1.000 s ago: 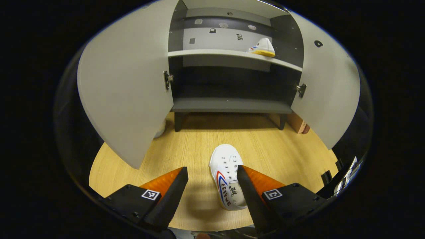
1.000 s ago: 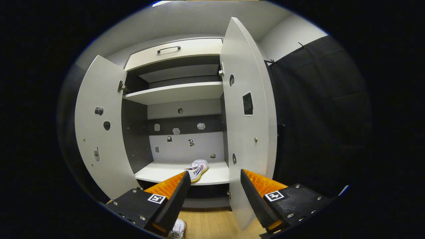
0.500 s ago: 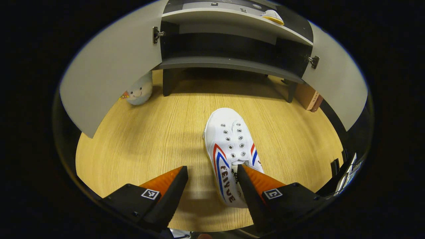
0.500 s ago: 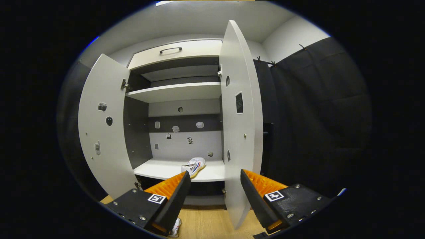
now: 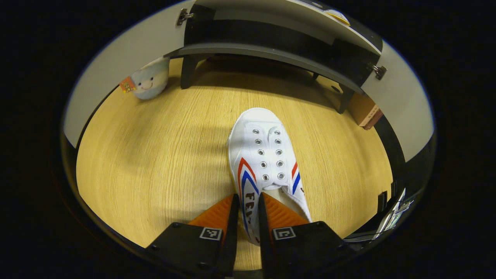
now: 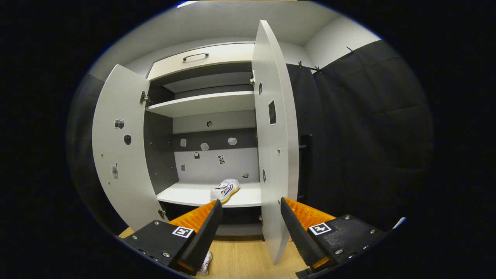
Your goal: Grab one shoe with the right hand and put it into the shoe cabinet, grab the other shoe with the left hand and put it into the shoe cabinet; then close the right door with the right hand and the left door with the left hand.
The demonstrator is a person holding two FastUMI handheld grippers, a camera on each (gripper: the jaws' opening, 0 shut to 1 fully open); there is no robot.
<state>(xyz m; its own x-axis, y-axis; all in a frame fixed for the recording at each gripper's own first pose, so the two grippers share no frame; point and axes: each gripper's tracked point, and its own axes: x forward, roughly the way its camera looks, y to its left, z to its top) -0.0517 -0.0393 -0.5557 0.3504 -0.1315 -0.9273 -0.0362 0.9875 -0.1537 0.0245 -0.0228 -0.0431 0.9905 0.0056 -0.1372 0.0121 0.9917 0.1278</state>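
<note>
Left gripper view, closest in: my left hand-held gripper (image 5: 247, 217) is pinched on the side wall of the white shoe (image 5: 263, 166) near its heel opening, one finger outside and the other inside the collar, both pressing the canvas. I judge that's a sensible hold, since the collar is the one thin edge the fingers can clamp. The shoe lies flat on the wooden floor (image 5: 155, 155), toe pointing toward the shoe cabinet (image 5: 271, 50), so I can carry it straight forward. Farther off, a small plush toy (image 5: 149, 79) sits by the cabinet's leg, clear of my path.

Right gripper view: my right hand-held gripper (image 6: 251, 226) hangs with its fingers apart, holding nothing, parked low in front of the cabinet. Beyond it the right door (image 6: 275, 155) stands open edge-on, just past the fingertips, handy for the closing step. The left door (image 6: 120, 155) is swung wide too. Deepest in, the first shoe (image 6: 224, 190) rests on the white shelf (image 6: 186, 193), toward its right side, leaving room at the left for its partner.
</note>
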